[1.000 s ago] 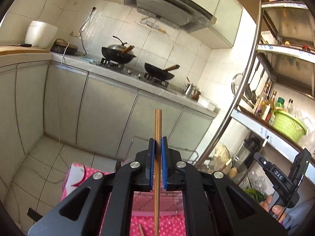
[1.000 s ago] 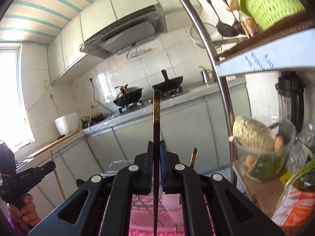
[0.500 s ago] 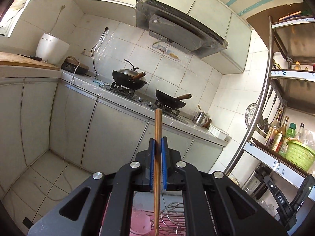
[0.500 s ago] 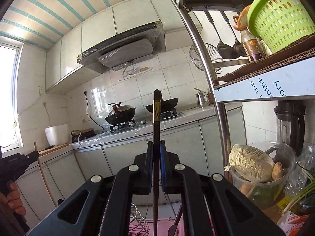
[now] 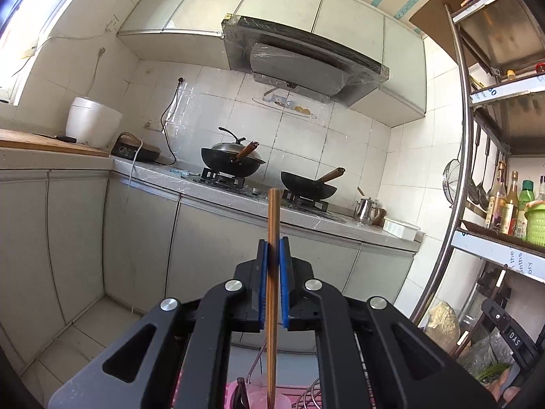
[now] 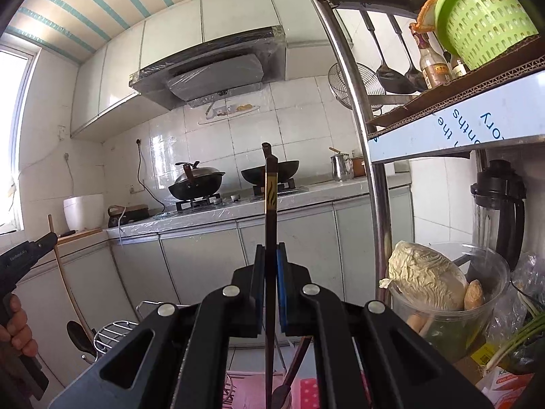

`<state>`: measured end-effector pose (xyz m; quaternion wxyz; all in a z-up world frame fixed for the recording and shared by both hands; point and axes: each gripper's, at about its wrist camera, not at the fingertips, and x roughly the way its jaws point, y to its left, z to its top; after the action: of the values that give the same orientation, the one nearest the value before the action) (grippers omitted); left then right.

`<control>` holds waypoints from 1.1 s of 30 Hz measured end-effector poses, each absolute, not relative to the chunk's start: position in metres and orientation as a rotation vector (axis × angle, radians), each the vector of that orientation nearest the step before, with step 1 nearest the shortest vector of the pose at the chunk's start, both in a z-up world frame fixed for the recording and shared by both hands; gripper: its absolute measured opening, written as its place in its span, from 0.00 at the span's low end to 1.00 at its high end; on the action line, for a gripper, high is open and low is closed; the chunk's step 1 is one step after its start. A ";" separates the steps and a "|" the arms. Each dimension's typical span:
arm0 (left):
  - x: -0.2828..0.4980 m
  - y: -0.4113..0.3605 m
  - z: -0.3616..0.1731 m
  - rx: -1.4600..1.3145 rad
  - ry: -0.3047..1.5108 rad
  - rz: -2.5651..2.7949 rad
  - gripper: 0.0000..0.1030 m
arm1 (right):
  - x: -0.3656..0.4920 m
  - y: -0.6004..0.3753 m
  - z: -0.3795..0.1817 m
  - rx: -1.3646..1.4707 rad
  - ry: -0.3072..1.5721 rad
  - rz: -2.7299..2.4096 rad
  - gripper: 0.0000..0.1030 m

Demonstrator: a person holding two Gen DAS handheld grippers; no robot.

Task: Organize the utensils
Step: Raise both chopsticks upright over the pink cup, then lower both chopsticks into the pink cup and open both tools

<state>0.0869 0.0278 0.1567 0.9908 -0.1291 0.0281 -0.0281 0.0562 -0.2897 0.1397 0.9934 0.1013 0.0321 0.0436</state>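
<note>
In the left wrist view my left gripper (image 5: pixel 273 248) is shut on a light wooden chopstick (image 5: pixel 273 218) that stands upright between the blue pads. My right gripper (image 6: pixel 270 255) is likewise shut on a dark chopstick with a gold pattern (image 6: pixel 270 197), also upright. The right wrist view catches the left gripper (image 6: pixel 24 255) at the far left edge, a hand under it, its wooden chopstick (image 6: pixel 64 272) slanting down. A wire utensil rack (image 6: pixel 112 334) with a dark spoon (image 6: pixel 80 337) sits low at the left, on a pink dotted cloth (image 6: pixel 310 392).
Ahead runs a kitchen counter (image 5: pixel 238 204) with two black woks (image 5: pixel 231 163) and a steel kettle (image 5: pixel 366 209). A metal shelf post (image 6: pixel 374 187) stands close on the right, with a green basket (image 6: pixel 483 17), bottles, a bowl of cabbage (image 6: pixel 429 279) and a blender (image 6: pixel 500 197).
Both views have swung up and the counter now sits lower in them. The pink cloth has nearly left the left view. The wire rack has come into the right view. Both chopsticks stay clamped.
</note>
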 end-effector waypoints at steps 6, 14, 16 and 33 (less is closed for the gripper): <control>0.084 0.026 0.130 -0.254 0.117 -0.082 0.06 | 0.054 -0.289 0.122 0.202 0.111 0.088 0.06; 0.072 0.016 0.101 -0.219 0.186 -0.124 0.06 | 0.047 -0.290 0.098 0.229 0.175 0.094 0.06; 0.070 0.015 0.095 -0.216 0.203 -0.125 0.06 | 0.045 -0.289 0.095 0.230 0.185 0.095 0.06; 0.073 0.029 0.071 -0.252 0.288 -0.099 0.06 | 0.051 -0.286 0.073 0.231 0.275 0.101 0.06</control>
<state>0.0732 0.0285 0.0709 0.9805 -0.1253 0.1430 -0.0492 0.0507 -0.2861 0.0731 0.9827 0.1149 0.1366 0.0501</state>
